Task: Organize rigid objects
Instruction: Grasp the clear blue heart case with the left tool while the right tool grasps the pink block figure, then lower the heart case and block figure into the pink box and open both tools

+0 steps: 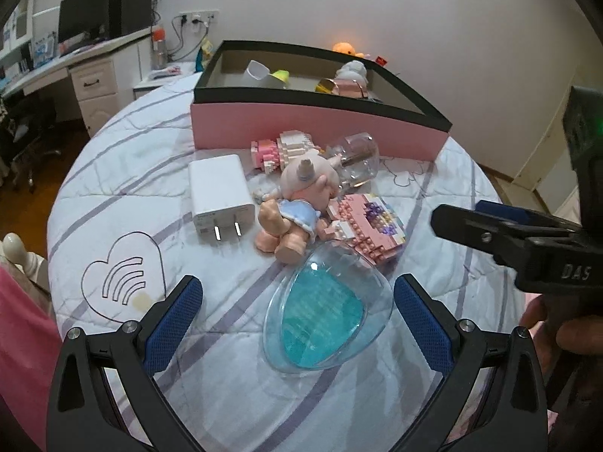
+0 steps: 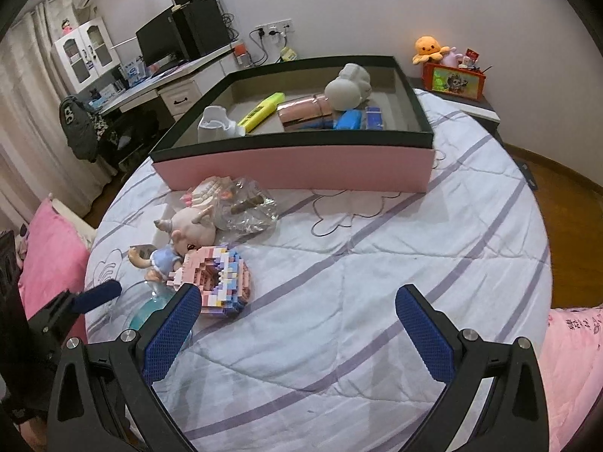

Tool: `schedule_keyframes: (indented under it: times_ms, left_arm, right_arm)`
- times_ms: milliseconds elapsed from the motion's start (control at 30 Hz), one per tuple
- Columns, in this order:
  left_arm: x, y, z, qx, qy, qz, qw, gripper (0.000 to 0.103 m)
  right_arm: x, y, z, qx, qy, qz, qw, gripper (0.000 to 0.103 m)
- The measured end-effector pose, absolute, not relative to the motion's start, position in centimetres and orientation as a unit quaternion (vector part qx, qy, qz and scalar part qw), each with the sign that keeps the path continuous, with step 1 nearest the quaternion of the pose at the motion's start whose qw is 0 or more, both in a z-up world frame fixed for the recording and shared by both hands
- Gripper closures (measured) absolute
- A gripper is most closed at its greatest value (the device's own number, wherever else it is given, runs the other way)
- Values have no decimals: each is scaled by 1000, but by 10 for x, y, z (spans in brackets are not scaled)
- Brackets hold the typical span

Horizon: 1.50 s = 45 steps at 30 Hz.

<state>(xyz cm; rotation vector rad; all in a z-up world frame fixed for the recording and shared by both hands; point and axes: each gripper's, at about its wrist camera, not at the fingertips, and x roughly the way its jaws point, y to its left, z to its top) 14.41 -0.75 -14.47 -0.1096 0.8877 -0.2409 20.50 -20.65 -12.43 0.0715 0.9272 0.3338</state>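
A clear egg-shaped capsule with a turquoise insert (image 1: 327, 318) lies on the quilt between the wide-apart fingers of my left gripper (image 1: 297, 320), which is open and not touching it. Beyond it lie a pink unicorn doll in a blue dress (image 1: 297, 203), a pink brick model (image 1: 371, 226), a white charger plug (image 1: 220, 197), a second pink and white brick figure (image 1: 282, 148) and a clear bottle (image 1: 356, 160). My right gripper (image 2: 297, 333) is open over bare quilt, with the brick model (image 2: 222, 282) by its left finger. The pink box with a black rim (image 2: 294, 167) holds several items.
The bed's quilt (image 2: 377, 282) is white with purple stripes. A pink pillow (image 2: 49, 263) lies at the left. A desk with a monitor (image 2: 162, 43) stands behind, and a nightstand with an orange plush (image 2: 427, 49) is at the back right. A hand (image 1: 557, 327) holds the right gripper.
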Motion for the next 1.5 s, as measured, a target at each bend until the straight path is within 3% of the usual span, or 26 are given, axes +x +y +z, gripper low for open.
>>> schedule_keyframes:
  times_ms: [233,267,400,433,867,967,1033,1500]
  left_arm:
    - [150,-14,-151,-40,433,-129,891,5]
    - [152,-13,-153,-40,433,-128,891,9]
    - [154,-2,-153,-54,429,-132,892,41]
    - [154,2,-153,-57,430,-131,892,42]
    - [141,34,-151,-59,418,-94,902,42]
    - [142,39,-150,-55,413,-78,906,42]
    - [143,43,-149,-54,411,-71,907,42]
    - [150,60,-131,-75,390,-67,915,42]
  right_arm:
    - [210,-204,-129,33,453,160,877,0]
    - [211,-204,-129,33,453,158,877,0]
    - [212,-202,-133,29,460,156,873,0]
    - [212,-199,-134,28,462,160,872,0]
    - [224,-141,-152,-12,471,212,856,1]
    - [221,-132,-154,-56,463,204,861,12]
    - [218,-134,-151,-54,455,203,865,36]
    - [214,-168,-118,-1,433,217,875,36]
